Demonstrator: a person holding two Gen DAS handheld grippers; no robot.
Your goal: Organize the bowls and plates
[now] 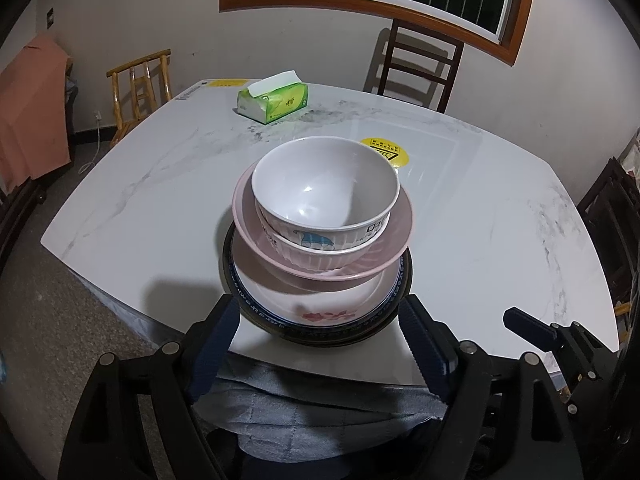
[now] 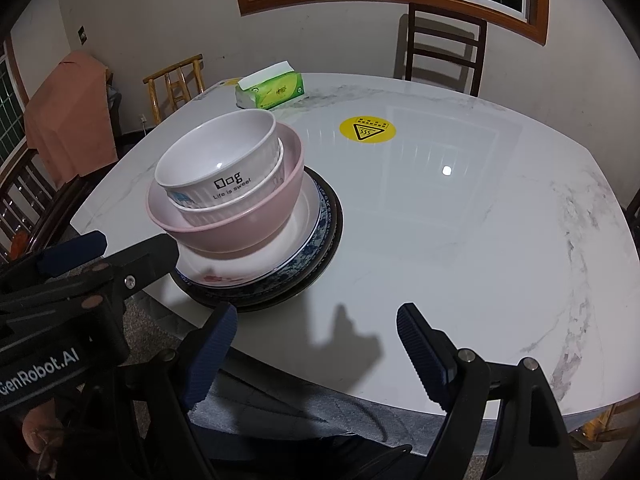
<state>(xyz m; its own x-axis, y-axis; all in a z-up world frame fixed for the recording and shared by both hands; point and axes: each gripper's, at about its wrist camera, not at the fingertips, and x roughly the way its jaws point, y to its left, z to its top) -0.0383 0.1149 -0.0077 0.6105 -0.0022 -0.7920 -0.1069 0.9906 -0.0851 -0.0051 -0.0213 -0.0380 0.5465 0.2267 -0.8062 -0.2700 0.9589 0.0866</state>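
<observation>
A stack stands near the front edge of the marble table [image 1: 460, 208]. A white printed bowl [image 1: 326, 188] sits in a second white bowl, inside a pink bowl [image 1: 384, 256], on a white plate with a blue rim [image 1: 320, 316] and a dark plate [image 1: 232, 280]. The stack also shows in the right wrist view: white bowl [image 2: 216, 160], pink bowl [image 2: 248, 220], plates [image 2: 304, 256]. My left gripper [image 1: 320, 320] is open, its fingers on either side of the plates' near rim, not closed on it. My right gripper [image 2: 312, 320] is open and empty, right of the stack.
A green tissue box [image 1: 274, 100] lies at the table's far side. A yellow warning sticker [image 2: 367, 129] is on the table's middle. A dark chair [image 1: 420, 68] and a wooden chair [image 1: 140, 84] stand behind the table. A quilted cloth [image 1: 320, 400] hangs at the front edge.
</observation>
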